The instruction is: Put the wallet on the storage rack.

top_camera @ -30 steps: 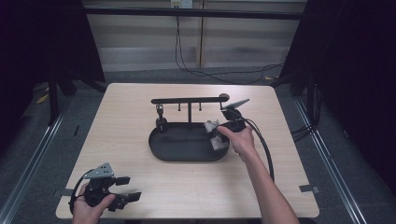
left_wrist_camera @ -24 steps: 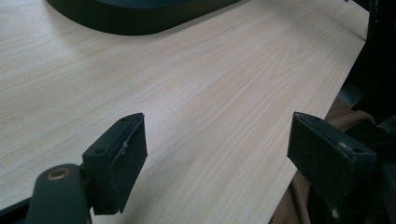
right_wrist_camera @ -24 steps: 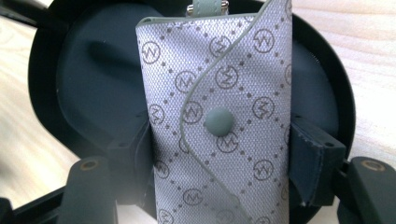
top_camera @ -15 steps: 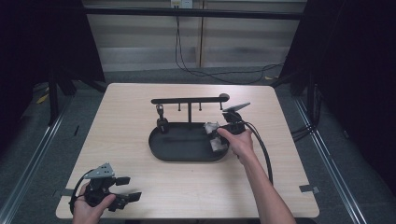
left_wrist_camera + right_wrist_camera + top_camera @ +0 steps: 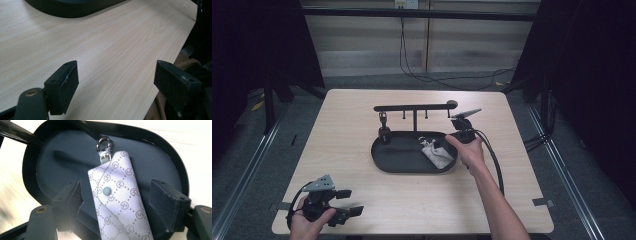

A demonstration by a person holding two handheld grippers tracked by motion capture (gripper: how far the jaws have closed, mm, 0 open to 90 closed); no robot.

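— On the black oval tray (image 5: 387,159), toward its three o'clock end, lies the white patterned key pouch (image 5: 435,153). The right tongs (image 5: 447,145) have eased a touch nearer the person over the last second; a second ago they sat slightly farther up the table (image 5: 362,205), by the stand's bar (image 5: 412,107).

— And are they gripping the pouch?

— No. In the right gripper view the jaws stand spread, one on each side of the pouch (image 5: 120,202), with dark tray (image 5: 62,162) showing between each pad and the fabric. The pouch rests flat, its metal ring (image 5: 103,142) pointing toward twelve o'clock, the snap button facing up.

— So what does the small shift mean?

— My reading is that the right tongs are being lined up to straddle the pouch before closing. The grasp is not yet made; whether the pads have dropped low enough to catch the fabric, I can't quite tell from this angle.

— The other hand?

— The left tongs (image 5: 344,210) sit at the table's seven o'clock corner, just as a second ago. In the left gripper view they are spread wide over bare wood (image 5: 112,50), holding nothing, well apart from the tray.
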